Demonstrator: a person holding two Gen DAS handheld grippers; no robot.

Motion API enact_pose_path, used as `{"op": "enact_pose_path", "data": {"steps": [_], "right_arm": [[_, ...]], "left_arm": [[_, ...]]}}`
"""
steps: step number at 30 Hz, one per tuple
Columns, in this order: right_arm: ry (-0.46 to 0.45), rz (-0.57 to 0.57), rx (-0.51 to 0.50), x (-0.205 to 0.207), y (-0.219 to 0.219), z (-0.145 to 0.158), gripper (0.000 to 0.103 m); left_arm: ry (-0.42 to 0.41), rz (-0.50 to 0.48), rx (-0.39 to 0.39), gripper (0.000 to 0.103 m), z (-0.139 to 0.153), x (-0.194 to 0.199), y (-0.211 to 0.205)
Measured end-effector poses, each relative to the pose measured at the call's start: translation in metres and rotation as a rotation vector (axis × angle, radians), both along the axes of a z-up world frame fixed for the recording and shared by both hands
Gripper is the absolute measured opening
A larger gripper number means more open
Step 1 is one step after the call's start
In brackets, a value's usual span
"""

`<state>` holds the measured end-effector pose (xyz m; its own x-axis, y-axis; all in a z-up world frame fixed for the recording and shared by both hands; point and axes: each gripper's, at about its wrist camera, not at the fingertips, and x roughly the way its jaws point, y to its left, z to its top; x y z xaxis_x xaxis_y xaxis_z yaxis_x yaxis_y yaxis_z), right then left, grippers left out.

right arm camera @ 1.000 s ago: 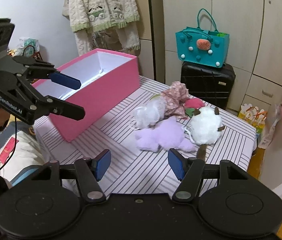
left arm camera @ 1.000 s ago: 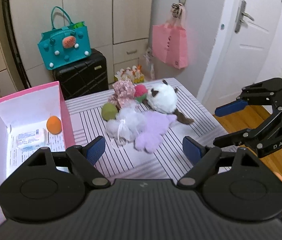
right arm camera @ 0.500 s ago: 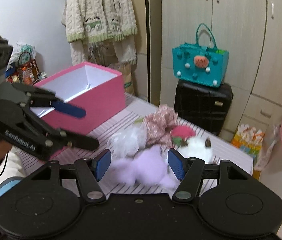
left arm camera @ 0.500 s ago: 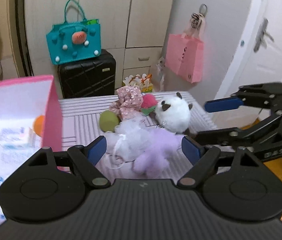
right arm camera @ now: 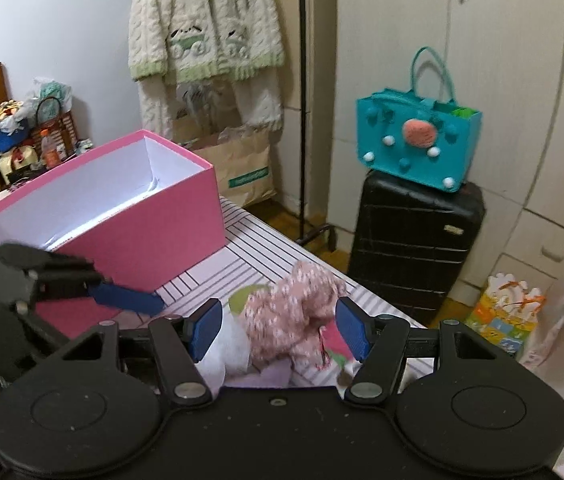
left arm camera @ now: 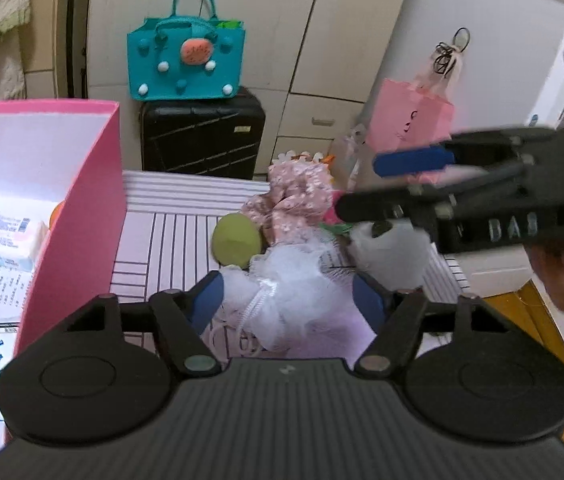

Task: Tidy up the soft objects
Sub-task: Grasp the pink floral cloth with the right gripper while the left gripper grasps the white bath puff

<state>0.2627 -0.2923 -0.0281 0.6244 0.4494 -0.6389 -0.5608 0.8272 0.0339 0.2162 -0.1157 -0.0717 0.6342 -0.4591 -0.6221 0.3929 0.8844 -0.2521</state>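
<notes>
A pile of soft things lies on the striped table [left arm camera: 170, 236]: a white mesh puff [left arm camera: 294, 280], a green ball [left arm camera: 237, 241], a pink floral cloth [left arm camera: 294, 200], a white plush toy [left arm camera: 394, 256] and a lilac plush [left arm camera: 338, 332]. My left gripper [left arm camera: 288, 300] is open and straddles the white mesh puff. My right gripper [right arm camera: 278, 328] is open, close over the pink floral cloth [right arm camera: 290, 320]; it shows in the left wrist view [left arm camera: 402, 184] above the white plush. The pink box [right arm camera: 122, 216] stands at the left, holding an orange ball [left arm camera: 55, 213] and a tissue pack [left arm camera: 2, 236].
A teal felt bag [right arm camera: 418, 144] sits on a black suitcase [right arm camera: 414, 240] behind the table. A pink bag [left arm camera: 410, 124] hangs at the right. A knitted sweater [right arm camera: 206, 24] hangs on a rack pole [right arm camera: 302, 100] behind the box.
Both grippers have moved forward and down to the pile. The left one now straddles the white mesh puff and the right one is over the floral cloth. Both stay open.
</notes>
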Motion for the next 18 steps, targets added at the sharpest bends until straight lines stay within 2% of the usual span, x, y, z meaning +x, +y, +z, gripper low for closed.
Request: {"op": "enact_pose_path", "data": {"steps": [5, 7, 13, 15, 18], "right_arm": [[0.067, 0.047, -0.015, 0.041, 0.010, -0.007, 0.067], [0.096, 0.057, -0.042, 0.055, 0.014, -0.015, 0.063], [0.193, 0.088, -0.075, 0.078, 0.018, -0.041, 0.043], [0.210, 0.094, -0.078, 0.078, 0.019, -0.047, 0.033], [0.225, 0.110, -0.098, 0.077, 0.023, -0.054, 0.030]], "left_arm": [[0.052, 0.025, -0.018, 0.063, -0.012, 0.014, 0.001], [0.064, 0.027, -0.028, 0.062, -0.015, 0.017, 0.001], [0.105, 0.036, -0.019, 0.062, -0.023, 0.025, -0.001], [0.116, 0.034, -0.012, 0.062, -0.025, 0.025, -0.002], [0.141, 0.027, -0.004, 0.062, -0.028, 0.027, -0.004]]}}
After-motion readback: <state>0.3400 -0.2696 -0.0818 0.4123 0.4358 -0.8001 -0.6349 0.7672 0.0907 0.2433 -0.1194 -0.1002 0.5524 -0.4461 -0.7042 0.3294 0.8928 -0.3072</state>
